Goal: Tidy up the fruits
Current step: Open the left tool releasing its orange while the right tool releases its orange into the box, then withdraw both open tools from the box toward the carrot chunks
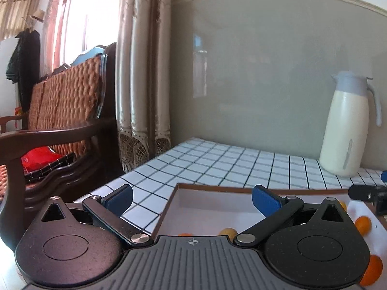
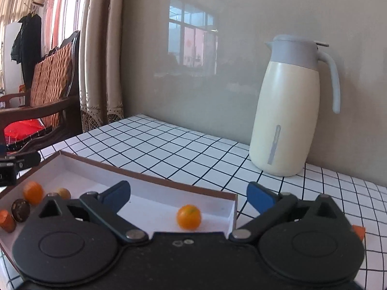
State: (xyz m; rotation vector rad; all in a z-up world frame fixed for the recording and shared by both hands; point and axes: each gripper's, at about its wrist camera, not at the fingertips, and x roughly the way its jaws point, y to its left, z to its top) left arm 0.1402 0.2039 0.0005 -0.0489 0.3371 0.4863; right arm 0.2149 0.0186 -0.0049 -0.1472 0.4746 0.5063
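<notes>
**Kid:** Why are both tongs so wide open?

**Helper:** They hold nothing. The left tongs (image 1: 192, 199) have spread blue pads with only air between them. The right tongs (image 2: 188, 197) are the same.

**Kid:** Where is the fruit?

**Helper:** In the white box (image 2: 135, 172) on the checked bench (image 2: 193, 145). One small orange fruit (image 2: 189, 217) lies just in front of the right tongs, between the two arms but not touched. I think it lies loose there.

**Kid:** And the others?

**Helper:** Off to the left of the right tongs sits a little group: another orange one (image 2: 33, 192), a yellow one (image 2: 63, 193) and a dark brown one (image 2: 21, 209). They stay together in that end of the box, so that looks like the sorting spot.

**Kid:** Is any fruit outside?

**Helper:** An orange bit (image 2: 358, 232) peeks out on the bench, right of the right tongs. Maybe it goes in next.

**Kid:** What is the tall thing?

**Helper:** A cream jug (image 2: 287, 111), far ahead, out of the way.
</notes>
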